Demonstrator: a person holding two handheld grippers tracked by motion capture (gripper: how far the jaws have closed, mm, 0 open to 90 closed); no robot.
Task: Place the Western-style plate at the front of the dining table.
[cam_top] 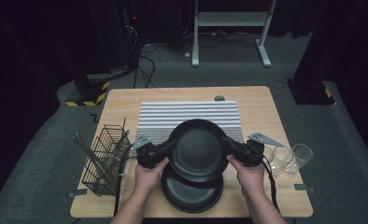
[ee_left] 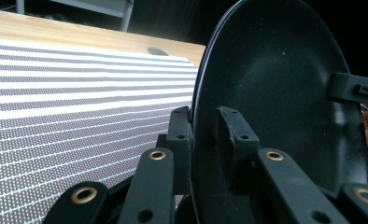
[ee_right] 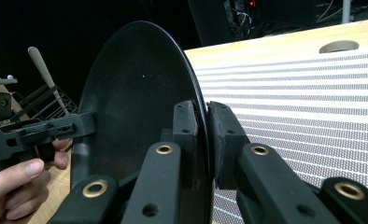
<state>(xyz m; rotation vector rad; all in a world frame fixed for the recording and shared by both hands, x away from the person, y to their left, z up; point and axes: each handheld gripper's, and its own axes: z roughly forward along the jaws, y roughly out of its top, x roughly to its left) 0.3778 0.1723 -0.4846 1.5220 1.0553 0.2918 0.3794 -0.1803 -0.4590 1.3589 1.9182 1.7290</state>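
Left gripper (cam_top: 162, 150) and right gripper (cam_top: 232, 146) clamp their fingers on one raised plate (cam_top: 197, 150); a second plate (cam_top: 191, 192) lies on the desk (cam_top: 261, 112), beside three glasses (cam_top: 285, 158).

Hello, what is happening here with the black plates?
A person holds one black plate up between both grippers: the left gripper clamps its left rim, the right gripper its right rim. It is lifted, tilted, above a second black plate on the table, in front of the striped mat.
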